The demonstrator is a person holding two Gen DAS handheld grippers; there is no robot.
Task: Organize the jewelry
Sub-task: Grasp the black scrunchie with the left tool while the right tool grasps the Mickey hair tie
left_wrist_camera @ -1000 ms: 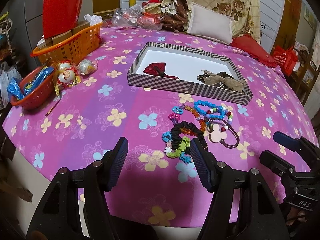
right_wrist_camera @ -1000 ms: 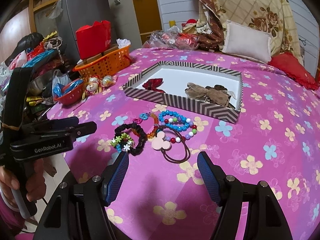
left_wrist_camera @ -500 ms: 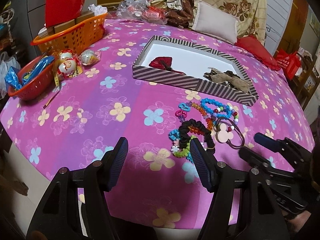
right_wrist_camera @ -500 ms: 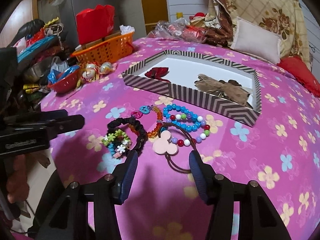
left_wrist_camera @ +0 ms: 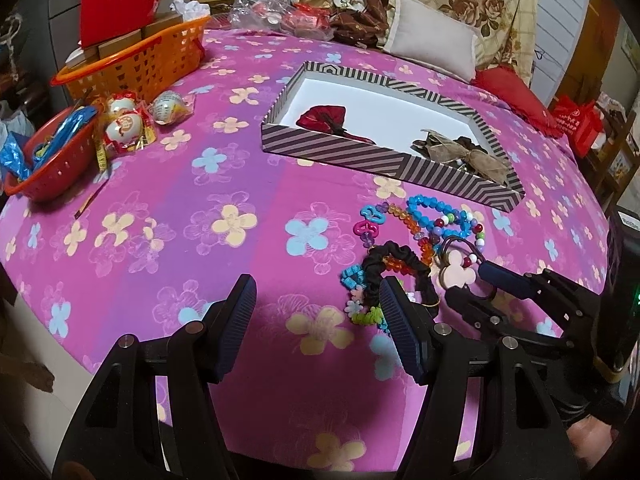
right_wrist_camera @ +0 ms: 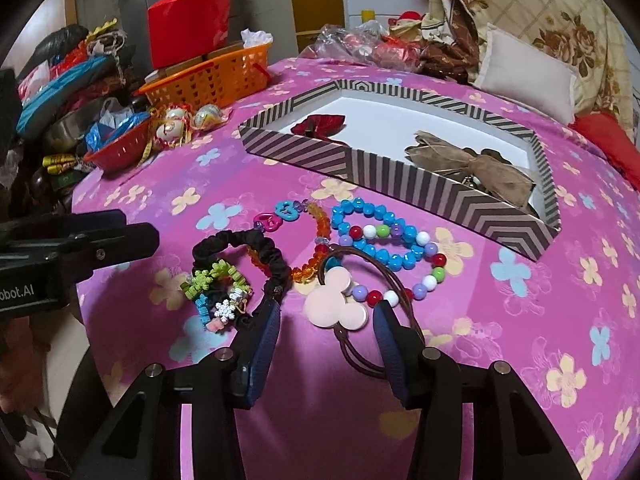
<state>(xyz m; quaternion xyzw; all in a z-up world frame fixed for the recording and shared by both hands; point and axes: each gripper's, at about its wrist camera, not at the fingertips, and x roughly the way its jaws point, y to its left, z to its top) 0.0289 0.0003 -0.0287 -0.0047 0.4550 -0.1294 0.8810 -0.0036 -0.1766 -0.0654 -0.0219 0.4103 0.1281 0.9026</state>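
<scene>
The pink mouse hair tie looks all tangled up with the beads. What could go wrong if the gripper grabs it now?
The right gripper is open around the pink mouse hair tie, whose brown loop lies against the multicolored bead bracelet. Lifting it might drag those beads along. The black scrunchie touches the left finger, so it could get pinched too. Both might then drop short of the striped box.
</scene>
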